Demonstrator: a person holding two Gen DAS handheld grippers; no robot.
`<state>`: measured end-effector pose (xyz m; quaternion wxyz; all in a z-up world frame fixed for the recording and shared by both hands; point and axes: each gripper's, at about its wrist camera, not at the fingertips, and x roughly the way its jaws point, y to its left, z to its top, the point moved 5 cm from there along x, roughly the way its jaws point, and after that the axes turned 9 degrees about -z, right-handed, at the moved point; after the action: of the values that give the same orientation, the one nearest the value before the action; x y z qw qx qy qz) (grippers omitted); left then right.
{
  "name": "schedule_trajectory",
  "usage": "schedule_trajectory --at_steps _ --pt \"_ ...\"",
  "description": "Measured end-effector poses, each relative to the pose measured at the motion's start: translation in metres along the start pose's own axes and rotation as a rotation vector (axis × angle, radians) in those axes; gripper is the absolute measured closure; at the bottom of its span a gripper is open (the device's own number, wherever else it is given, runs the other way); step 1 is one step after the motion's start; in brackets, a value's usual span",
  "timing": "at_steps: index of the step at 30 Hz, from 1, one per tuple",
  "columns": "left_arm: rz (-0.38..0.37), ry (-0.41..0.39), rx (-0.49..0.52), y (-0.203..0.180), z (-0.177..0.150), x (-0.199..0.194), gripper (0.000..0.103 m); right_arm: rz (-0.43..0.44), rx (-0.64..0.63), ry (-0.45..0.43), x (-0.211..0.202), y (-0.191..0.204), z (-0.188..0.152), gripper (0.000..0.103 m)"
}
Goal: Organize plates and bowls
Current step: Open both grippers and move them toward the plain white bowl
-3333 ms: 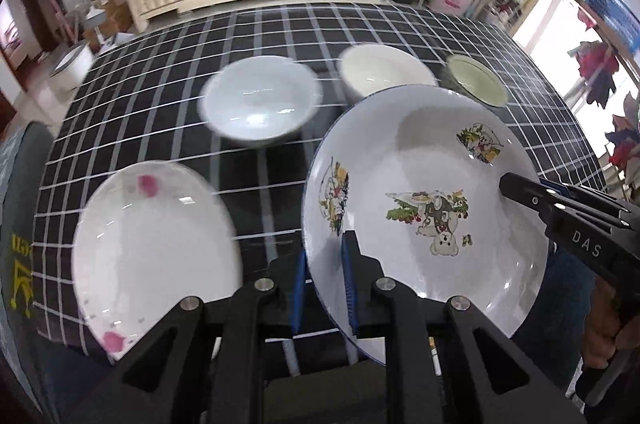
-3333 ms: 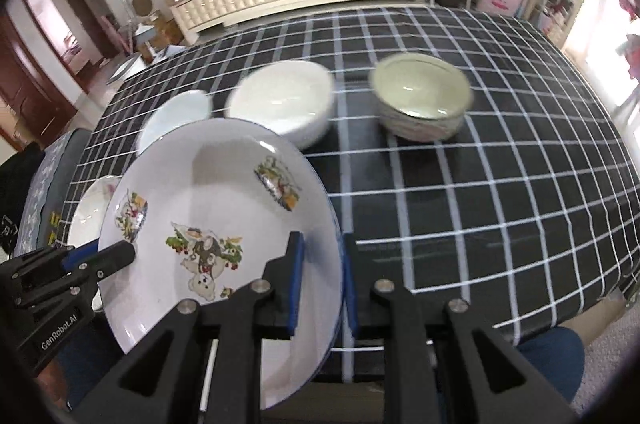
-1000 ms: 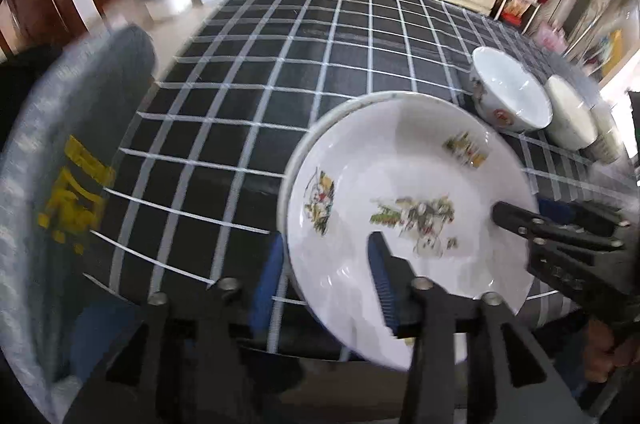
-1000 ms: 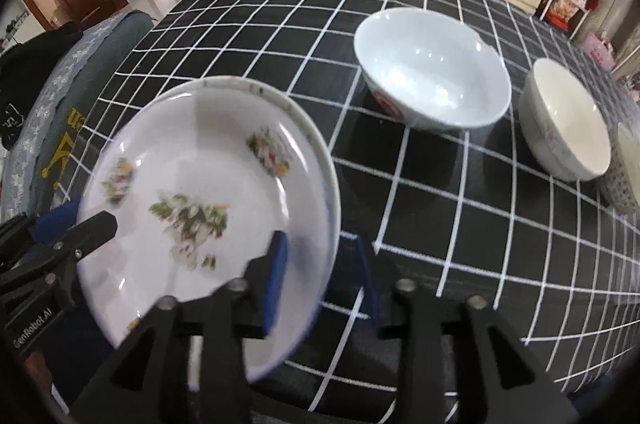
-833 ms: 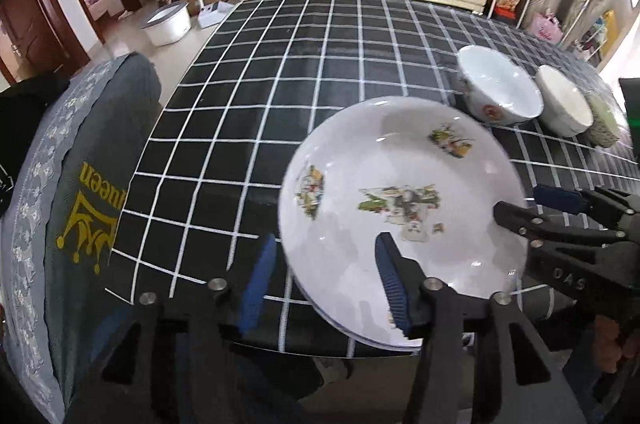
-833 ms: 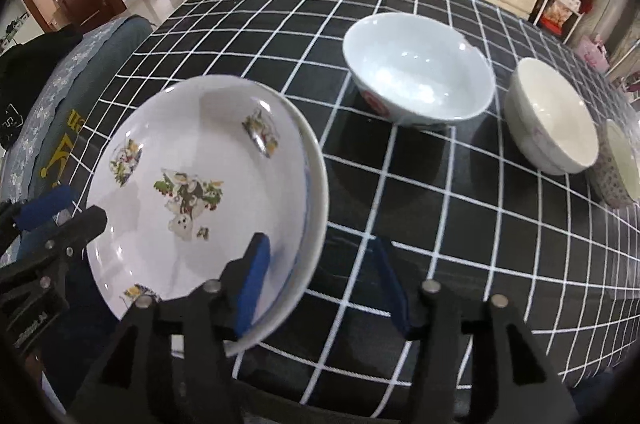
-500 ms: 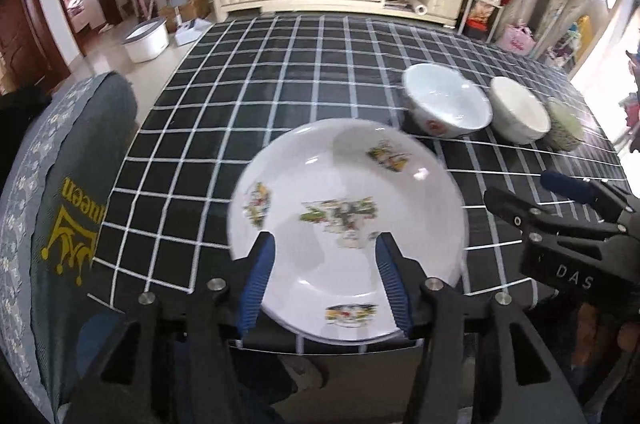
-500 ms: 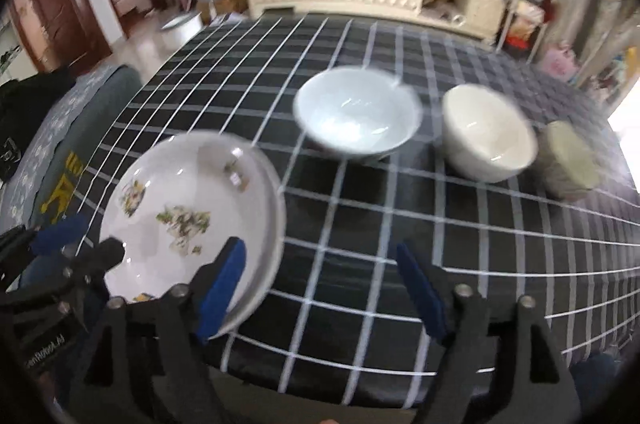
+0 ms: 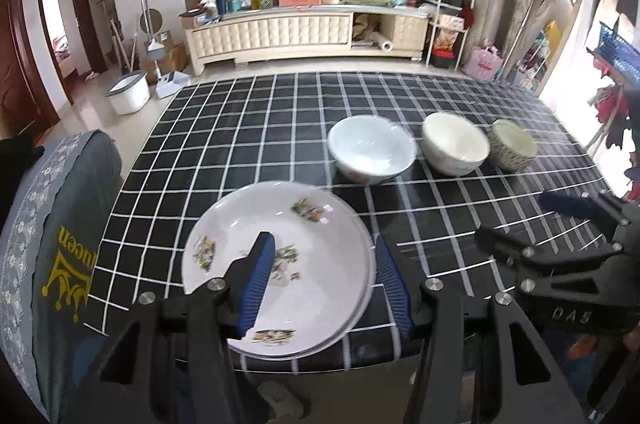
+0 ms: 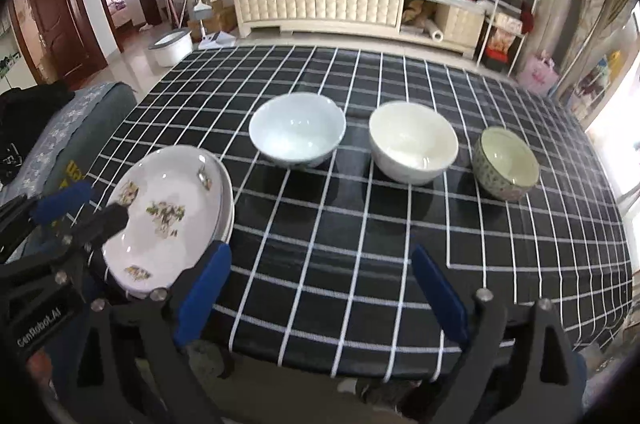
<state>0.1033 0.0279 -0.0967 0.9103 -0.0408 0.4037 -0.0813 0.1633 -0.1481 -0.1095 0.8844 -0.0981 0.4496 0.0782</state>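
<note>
White round picture plate now released onto black grid tablecloth, stacked; left gripper "GenRobot.AI" and right gripper "DAS" both wide, empty.

Two hand-held tools, both spread open, held side by side at the near edge of the tabletop.

The left tool points forward with its two blue-padded fingers set well apart, gripping nothing. The right tool is level with it and just beside it, its blue-padded fingers spread wider still, also gripping nothing. Each tool shows at the edge of the other's wrist view, black body angled inward. Part of a hand shows under the right tool's body; little else of the person can be made out.
</note>
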Motion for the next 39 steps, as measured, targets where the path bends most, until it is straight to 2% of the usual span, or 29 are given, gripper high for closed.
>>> schedule_trajectory --at_steps 3,4,5,13,19,23,31,39 --pt "-0.020 -0.022 0.008 -0.011 0.007 -0.006 0.033 -0.013 -0.016 -0.027 -0.013 -0.007 -0.001 0.009" --pt "-0.020 -0.028 0.014 -0.015 0.009 -0.009 0.021 -0.018 -0.017 -0.041 -0.017 -0.009 0.000 0.009" --pt "-0.019 -0.037 0.023 -0.018 0.011 -0.012 0.019 -0.033 -0.019 -0.063 -0.023 -0.012 0.001 0.009" --pt "-0.045 -0.095 0.059 -0.038 0.035 -0.032 0.016 -0.020 0.049 -0.142 -0.049 -0.041 0.024 0.009" --pt "-0.068 -0.088 0.044 -0.038 0.060 -0.029 0.016 0.007 0.057 -0.150 -0.051 -0.055 0.045 0.009" --pt "-0.068 -0.084 0.049 -0.037 0.073 -0.023 0.017 -0.005 0.040 -0.178 -0.050 -0.057 0.059 0.009" --pt "-0.062 -0.065 0.039 -0.028 0.095 -0.004 0.017 0.002 0.026 -0.172 -0.036 -0.057 0.082 0.009" --pt "-0.060 -0.016 0.001 -0.009 0.111 0.026 0.017 0.028 0.003 -0.127 -0.008 -0.052 0.105 0.009"
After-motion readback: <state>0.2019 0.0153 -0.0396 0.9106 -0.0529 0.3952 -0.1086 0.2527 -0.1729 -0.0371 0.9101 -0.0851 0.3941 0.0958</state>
